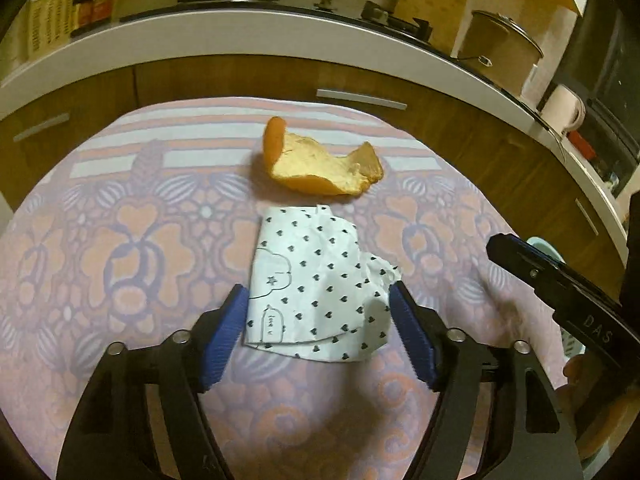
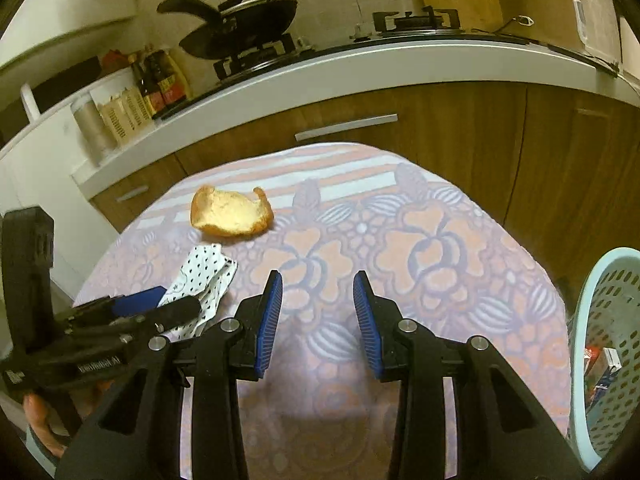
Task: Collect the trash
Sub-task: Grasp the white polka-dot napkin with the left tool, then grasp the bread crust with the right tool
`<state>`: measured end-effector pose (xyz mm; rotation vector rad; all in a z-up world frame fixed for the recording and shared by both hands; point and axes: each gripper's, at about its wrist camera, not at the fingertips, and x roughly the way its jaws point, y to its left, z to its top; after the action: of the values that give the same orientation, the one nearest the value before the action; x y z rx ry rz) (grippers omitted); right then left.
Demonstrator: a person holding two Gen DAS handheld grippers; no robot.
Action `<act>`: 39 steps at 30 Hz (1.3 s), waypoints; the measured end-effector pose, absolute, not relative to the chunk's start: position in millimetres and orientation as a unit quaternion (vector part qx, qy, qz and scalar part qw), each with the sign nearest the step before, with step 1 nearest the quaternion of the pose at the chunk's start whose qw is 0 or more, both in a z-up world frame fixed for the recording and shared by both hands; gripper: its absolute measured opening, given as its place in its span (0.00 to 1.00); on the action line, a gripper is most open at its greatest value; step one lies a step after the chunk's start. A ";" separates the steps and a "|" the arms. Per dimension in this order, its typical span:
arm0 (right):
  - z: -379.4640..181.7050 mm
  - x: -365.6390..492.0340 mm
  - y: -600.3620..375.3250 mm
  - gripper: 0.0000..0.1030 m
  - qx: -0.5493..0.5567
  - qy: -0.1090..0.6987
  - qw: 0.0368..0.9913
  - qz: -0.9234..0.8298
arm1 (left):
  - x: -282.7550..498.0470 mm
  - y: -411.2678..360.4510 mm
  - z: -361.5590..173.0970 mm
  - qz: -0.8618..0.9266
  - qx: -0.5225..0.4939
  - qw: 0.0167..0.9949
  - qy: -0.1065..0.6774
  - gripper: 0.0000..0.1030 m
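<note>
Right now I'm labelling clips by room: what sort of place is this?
Most likely a home kitchen: a gas stove with a frying pan, sauce bottles on the counter, wooden cabinets below.

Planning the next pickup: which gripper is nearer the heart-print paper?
Left. The left gripper straddles the heart-print paper, fingers open on both sides. The right gripper hovers open over bare cloth beside it.

A table covered by a pink-and-lilac flowered cloth with stripes along its far edge carries two things. An orange peel, pale inside facing up, lies near the far edge on the striped band. Just nearer than the peel, a crumpled white paper printed with small dark hearts lies flat on the cloth, close to the peel but apart from it.
</note>
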<state>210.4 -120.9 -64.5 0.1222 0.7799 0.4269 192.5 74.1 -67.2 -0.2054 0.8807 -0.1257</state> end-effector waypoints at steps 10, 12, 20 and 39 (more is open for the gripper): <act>-67.4 210.7 -113.7 0.33 0.044 0.381 0.900 0.205 | 194.4 48.0 -73.4 -0.040 -0.017 0.899 0.435 0.78; -68.1 211.9 -114.2 0.33 0.047 0.383 0.899 0.205 | 195.3 45.5 -74.4 -0.032 -0.005 0.900 0.435 0.76; -69.5 211.4 -112.2 0.33 0.043 0.386 0.898 0.206 | 189.6 57.5 -70.7 -0.023 -0.028 0.906 0.422 0.58; -46.3 219.2 -72.8 0.33 0.002 0.389 0.886 0.251 | 159.3 119.1 -36.7 0.040 -0.107 0.927 0.357 0.04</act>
<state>219.2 -72.8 -46.3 0.0044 0.8088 0.5221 159.3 119.1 -36.7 -0.2193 0.7316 0.0823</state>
